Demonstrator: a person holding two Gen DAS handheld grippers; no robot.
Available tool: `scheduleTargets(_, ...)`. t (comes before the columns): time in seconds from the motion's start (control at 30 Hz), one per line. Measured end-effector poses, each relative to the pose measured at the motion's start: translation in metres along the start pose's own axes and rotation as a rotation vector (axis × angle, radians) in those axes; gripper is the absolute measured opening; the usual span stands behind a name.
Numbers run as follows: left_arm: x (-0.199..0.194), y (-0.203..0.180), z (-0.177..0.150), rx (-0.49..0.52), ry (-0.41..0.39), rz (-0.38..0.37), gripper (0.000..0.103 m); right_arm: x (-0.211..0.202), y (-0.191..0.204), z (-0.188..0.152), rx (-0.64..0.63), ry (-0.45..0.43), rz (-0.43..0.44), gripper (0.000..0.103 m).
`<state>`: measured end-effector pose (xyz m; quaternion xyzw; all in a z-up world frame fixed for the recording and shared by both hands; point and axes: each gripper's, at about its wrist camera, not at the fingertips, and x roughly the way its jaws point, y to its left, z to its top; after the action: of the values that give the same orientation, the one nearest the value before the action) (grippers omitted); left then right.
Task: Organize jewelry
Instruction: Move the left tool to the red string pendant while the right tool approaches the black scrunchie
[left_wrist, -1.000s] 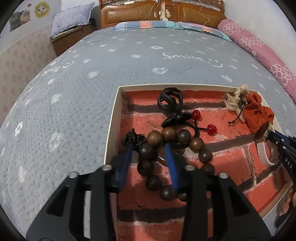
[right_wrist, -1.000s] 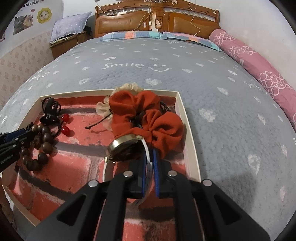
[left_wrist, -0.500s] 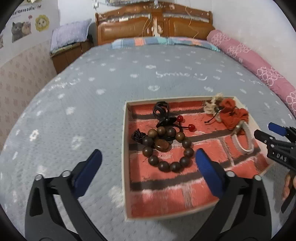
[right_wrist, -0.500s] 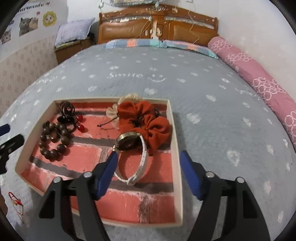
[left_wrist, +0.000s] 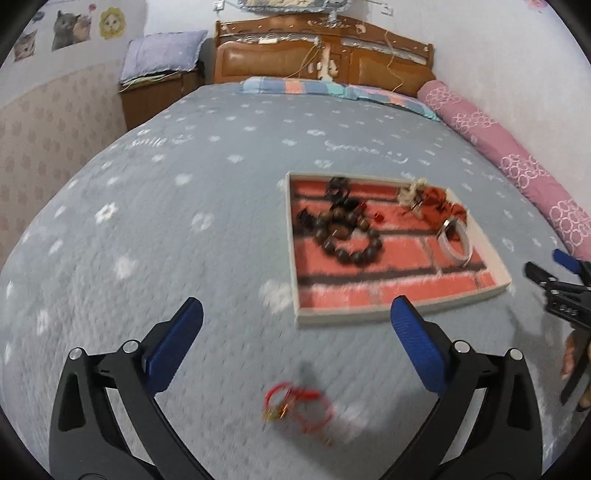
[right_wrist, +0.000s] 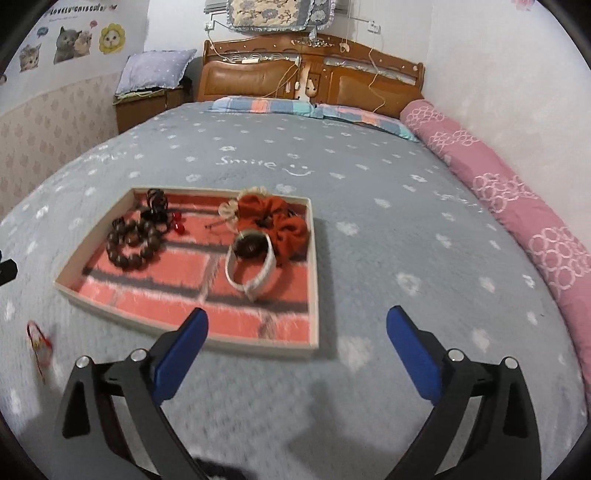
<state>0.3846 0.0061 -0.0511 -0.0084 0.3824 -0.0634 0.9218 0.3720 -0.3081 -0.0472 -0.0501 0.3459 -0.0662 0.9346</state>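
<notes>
A shallow tray (left_wrist: 402, 315) (right_wrist: 314, 266) with a red brick-pattern floor lies on the grey bedspread. In it are a wooden bead bracelet (left_wrist: 347, 236) (right_wrist: 133, 245), a black hair claw (left_wrist: 338, 186) (right_wrist: 157, 201), red beads (right_wrist: 178, 223), an orange scrunchie (left_wrist: 439, 208) (right_wrist: 277, 221) and a white-strap watch (left_wrist: 456, 240) (right_wrist: 251, 258). A red string bracelet (left_wrist: 295, 404) (right_wrist: 38, 341) lies on the bedspread outside the tray. My left gripper (left_wrist: 295, 341) is open and empty just above it. My right gripper (right_wrist: 297, 345) is open and empty, in front of the tray.
A pink bolster (right_wrist: 517, 199) runs along the bed's right side. Striped pillows (right_wrist: 295, 109) and a wooden headboard (right_wrist: 306, 77) are at the far end. A nightstand (right_wrist: 147, 107) with a cushion stands at the back left.
Both grippers let go of the bead bracelet and the watch, opened wide and pulled back out of the tray. The left one now hangs over the red string bracelet.
</notes>
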Motion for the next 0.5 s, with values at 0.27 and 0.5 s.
scheduleTargets(0.27, 0.003, 0.023, -0.044, -0.043, 0.045, 0.033, 0.098, -0.023, -0.007, -0.047, 0.01, 0.03, -0.01, 0.095)
scheduleTargets(0.5, 0.005, 0.028, -0.069, -0.048, 0.062, 0.005, 0.098, -0.024, -0.014, -0.084, 0.071, 0.078, 0.031, 0.095)
